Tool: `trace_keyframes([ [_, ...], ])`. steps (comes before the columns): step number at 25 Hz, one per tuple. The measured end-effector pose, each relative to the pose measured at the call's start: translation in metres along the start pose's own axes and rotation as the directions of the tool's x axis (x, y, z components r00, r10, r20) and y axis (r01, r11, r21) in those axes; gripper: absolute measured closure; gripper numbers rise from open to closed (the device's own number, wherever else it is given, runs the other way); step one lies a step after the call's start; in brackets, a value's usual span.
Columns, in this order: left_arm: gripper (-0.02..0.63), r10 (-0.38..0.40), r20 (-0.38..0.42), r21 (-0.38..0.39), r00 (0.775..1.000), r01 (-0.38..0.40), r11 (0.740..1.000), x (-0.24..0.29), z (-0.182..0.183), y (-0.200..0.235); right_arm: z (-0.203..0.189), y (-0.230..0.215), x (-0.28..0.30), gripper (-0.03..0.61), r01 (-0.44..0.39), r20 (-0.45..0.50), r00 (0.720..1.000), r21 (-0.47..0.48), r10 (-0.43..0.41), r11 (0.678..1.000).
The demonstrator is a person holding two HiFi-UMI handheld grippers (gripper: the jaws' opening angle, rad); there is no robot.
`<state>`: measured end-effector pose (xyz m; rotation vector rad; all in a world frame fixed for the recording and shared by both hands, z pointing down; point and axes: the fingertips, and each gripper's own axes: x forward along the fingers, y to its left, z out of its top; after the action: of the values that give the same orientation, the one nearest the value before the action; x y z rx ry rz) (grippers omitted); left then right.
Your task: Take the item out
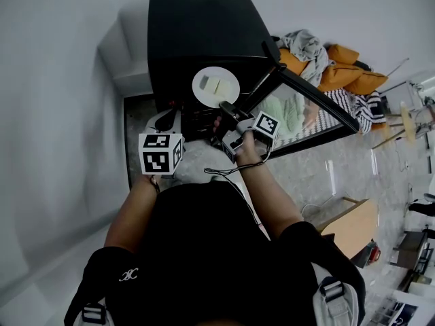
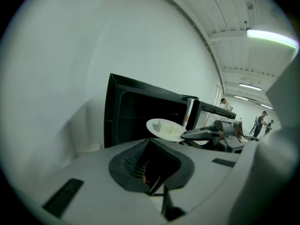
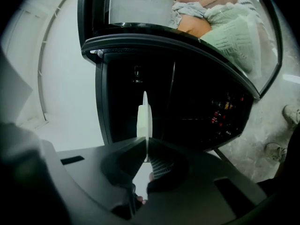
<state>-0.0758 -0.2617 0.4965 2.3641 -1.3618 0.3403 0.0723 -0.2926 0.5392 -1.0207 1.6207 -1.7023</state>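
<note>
the black oven [image 1: 197,32] stood against the white wall with its door [image 1: 319,104] swung wide to the person's right, leaving the mouth free for reaching in; the white plate [image 1: 215,85] hung just in front of that mouth, level, seemingly clear of the cavity though i could not be sure; the right tool [image 1: 229,107] was clamped on its near rim, jaws thin on the edge, which the right gripper view showed edge-on [image 3: 144,118]; gripping at the rim probably kept the jaws off the pale food pieces [image 1: 212,85] lying on top; the left tool [image 1: 166,119] waited low beside the oven, apart from the plate, jaws drawn nearly together on nothing, likely kept aside so it did not block the way out.
</note>
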Motion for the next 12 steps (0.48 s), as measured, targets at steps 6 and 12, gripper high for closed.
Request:
trace_keyframes([
  [6,0.612,-0.001,0.013,0.006,1.0,0.001,1.0,-0.002,0.004,0.002,-0.012,0.016,-0.017,0.557,-0.035,-0.044,0.998,-0.024,0.034,0.999],
  [12,0.613,-0.013,0.013,-0.009,1.0,0.013,1.0,-0.004,0.002,-0.001,-0.026,0.031,-0.052,0.557,-0.064,-0.062,0.996,-0.03,0.062,0.998],
])
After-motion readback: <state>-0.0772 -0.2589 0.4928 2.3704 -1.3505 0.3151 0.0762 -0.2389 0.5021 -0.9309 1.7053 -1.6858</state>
